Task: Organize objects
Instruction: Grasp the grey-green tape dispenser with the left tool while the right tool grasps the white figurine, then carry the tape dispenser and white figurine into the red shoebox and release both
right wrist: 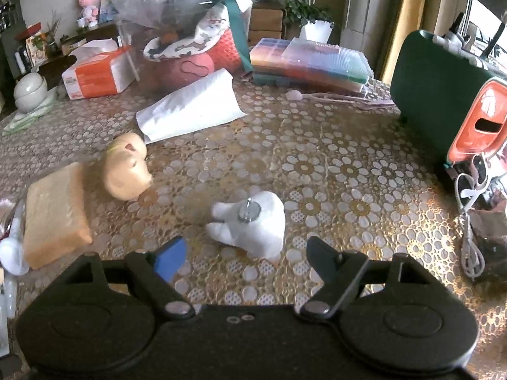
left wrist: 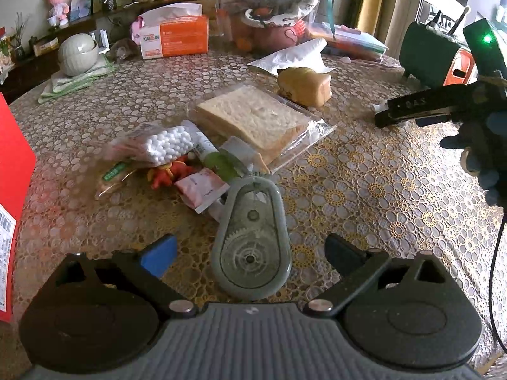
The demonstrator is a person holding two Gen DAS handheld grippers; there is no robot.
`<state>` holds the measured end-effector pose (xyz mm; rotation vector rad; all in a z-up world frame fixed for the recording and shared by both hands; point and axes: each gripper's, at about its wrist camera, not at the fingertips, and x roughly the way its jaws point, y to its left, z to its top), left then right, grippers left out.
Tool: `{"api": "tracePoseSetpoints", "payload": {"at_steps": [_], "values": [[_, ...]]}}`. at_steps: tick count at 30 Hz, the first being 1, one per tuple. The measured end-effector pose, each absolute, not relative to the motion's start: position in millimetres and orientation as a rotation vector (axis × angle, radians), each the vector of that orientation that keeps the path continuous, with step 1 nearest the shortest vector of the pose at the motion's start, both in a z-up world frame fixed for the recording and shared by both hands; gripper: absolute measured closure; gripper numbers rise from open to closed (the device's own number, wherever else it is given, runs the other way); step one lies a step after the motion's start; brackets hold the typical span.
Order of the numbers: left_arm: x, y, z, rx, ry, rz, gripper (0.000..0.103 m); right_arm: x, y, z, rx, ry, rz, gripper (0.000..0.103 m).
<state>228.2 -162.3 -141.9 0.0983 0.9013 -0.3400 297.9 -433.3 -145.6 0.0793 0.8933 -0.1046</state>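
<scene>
1. Nearest the left wrist camera: left gripper [left wrist: 250, 253], fingers spread wide, one blue pad [left wrist: 160, 255] and one black. A grey correction-tape dispenser [left wrist: 252, 237] lies flat on the table between them; neither pad touches it.
2. Nearest the right wrist camera: right gripper [right wrist: 245, 258], fingers also apart. A white tooth-shaped piece [right wrist: 250, 228] with a small metal fitting on top sits just ahead of the gap, untouched.
3. Left view only: a heap just beyond the dispenser, namely a bag of white balls [left wrist: 168, 144], a pink sachet [left wrist: 204, 188], a red-and-yellow toy [left wrist: 166, 172] and a green-labelled tube [left wrist: 209, 155]. A red box [left wrist: 14, 164] fills the left edge. The right gripper [left wrist: 412, 107] shows at the right edge, held by a gloved hand [left wrist: 481, 145].
4. Right view only: a stack of coloured plastic cases [right wrist: 312, 63] at the far side, a white cable [right wrist: 469, 221] at the right, and the tooth-shaped piece.
5. Both views: bagged bread slice [left wrist: 253, 118], tan pig-shaped squishy [left wrist: 305, 85], white paper bag [left wrist: 291, 57], orange tissue pack [left wrist: 177, 36], dark green bin [right wrist: 437, 101].
6. Table [right wrist: 348, 164]: patterned cover; open room lies to the right of the bread, between the tooth piece and the green bin. Clutter lines the far edge. Near edge of the table is hidden behind both gripper bodies.
</scene>
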Motion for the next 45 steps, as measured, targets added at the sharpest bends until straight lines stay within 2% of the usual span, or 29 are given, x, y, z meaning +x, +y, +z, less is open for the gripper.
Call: {"api": "tracePoseSetpoints", "payload": {"at_steps": [9, 11, 13, 16, 26, 45], "values": [[228, -164, -144, 0.101, 0.899, -0.344, 0.037, 309, -437, -153, 0.138, 0.897, -0.099, 0.024], [227, -164, -144, 0.103, 0.896, -0.340, 0.039, 310, -436, -153, 0.137, 0.891, -0.105, 0.030], [228, -163, -144, 0.100, 0.894, -0.333, 0.043, 310, -435, -152, 0.125, 0.888, -0.113, 0.042], [227, -163, -144, 0.117, 0.886, -0.324, 0.051, 310, -437, -151, 0.127, 0.889, -0.115, 0.046], [222, -160, -140, 0.112, 0.883, -0.326, 0.052, 291, -422, -136, 0.095, 0.868, -0.113, 0.050], [176, -115, -122, 0.012, 0.910, -0.324, 0.052, 166, -310, -98, 0.065, 0.932, 0.093, 0.051]]}}
